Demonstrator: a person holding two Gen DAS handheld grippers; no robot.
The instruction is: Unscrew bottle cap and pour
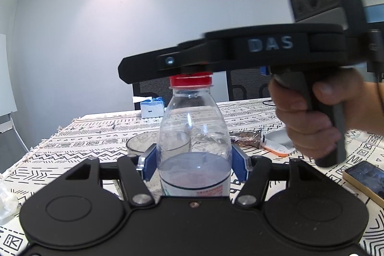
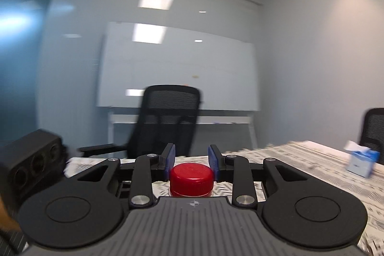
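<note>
A clear plastic bottle (image 1: 192,131) with a red cap (image 1: 191,80), partly filled with water, stands upright on the patterned tablecloth (image 1: 79,148). My left gripper (image 1: 194,163) is shut on the bottle's body, its blue pads pressing both sides. My right gripper (image 2: 191,160) reaches over the bottle top from the right. Its blue pads touch both sides of the red cap (image 2: 191,180), so it is shut on the cap. In the left wrist view the right gripper's body (image 1: 240,52) covers the cap's top. A glass cup (image 1: 144,143) stands behind the bottle.
A blue tissue box (image 1: 152,107) sits at the table's far edge, also in the right wrist view (image 2: 362,160). A snack wrapper (image 1: 247,138), an orange-edged white item (image 1: 278,145) and a phone (image 1: 364,176) lie at right. Black office chairs (image 2: 168,121) stand around the table.
</note>
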